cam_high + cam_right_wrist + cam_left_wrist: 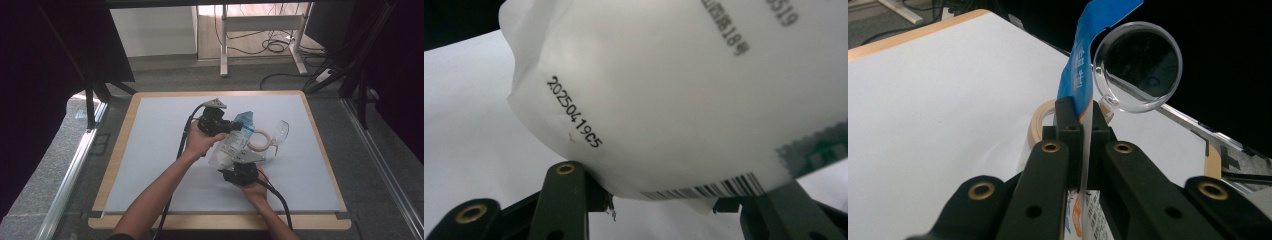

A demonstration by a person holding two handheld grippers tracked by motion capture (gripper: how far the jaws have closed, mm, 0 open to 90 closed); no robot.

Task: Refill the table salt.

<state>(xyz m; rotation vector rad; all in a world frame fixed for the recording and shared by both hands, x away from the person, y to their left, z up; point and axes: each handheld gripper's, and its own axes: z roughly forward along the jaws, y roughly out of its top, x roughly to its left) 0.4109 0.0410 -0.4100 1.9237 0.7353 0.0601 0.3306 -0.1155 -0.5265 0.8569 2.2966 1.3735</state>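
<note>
A soft white bag (231, 143) with a blue top and printed text hangs tilted over the middle of the table, held between both grippers. My left gripper (234, 127) is shut on the bag's flat blue top edge (1083, 55), which stands up thin between the closed jaws of that gripper (1083, 112). My right gripper (241, 167) holds the bag's lower end from the near side. In the right gripper view the bulging bag (664, 90), with a date code and a barcode, sits between the two jaws of the right gripper (661, 199), pressed at both sides.
A clear glass (280, 132) lies on its side just right of the bag, its round mouth (1138, 65) facing the left gripper. A tan tape ring (260, 140) lies beside it. The white mat (150, 150) has a wooden border (120, 150). Desk legs and cables lie beyond.
</note>
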